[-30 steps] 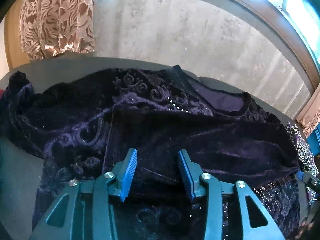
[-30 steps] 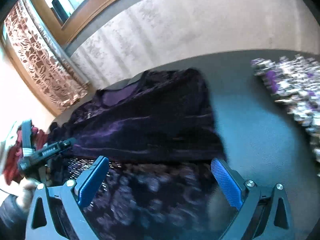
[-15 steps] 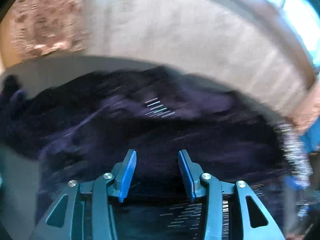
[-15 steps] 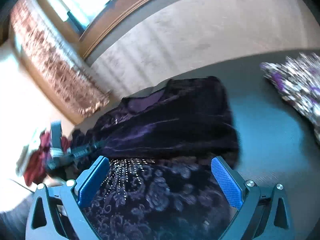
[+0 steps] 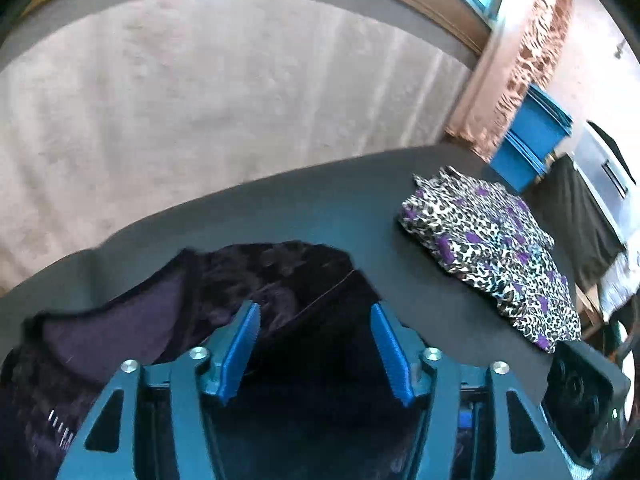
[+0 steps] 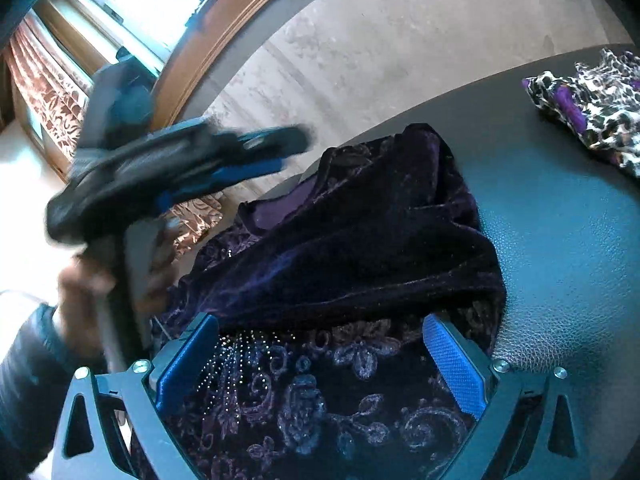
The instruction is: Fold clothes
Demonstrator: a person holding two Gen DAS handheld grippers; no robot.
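Observation:
A dark purple velvet garment (image 6: 360, 248) with embossed swirls and small studs lies partly folded on a dark table (image 6: 560, 240). Its neckline shows in the left wrist view (image 5: 120, 332). My left gripper (image 5: 314, 344) is open and empty, raised over the garment's upper part; it also shows blurred in the right wrist view (image 6: 276, 154), held in a hand. My right gripper (image 6: 320, 356) is wide open and empty, low over the garment's patterned lower part.
A folded leopard-print garment with purple spots (image 5: 492, 256) lies at the table's right side, also in the right wrist view (image 6: 592, 104). Blue bins (image 5: 528, 136) and a curtain (image 5: 528, 52) stand beyond. A pale wall runs behind the table.
My left gripper has risen and swung right, so its view now takes in the leopard-print garment. Its jaws have opened wider. My right gripper has moved closer over the velvet garment.

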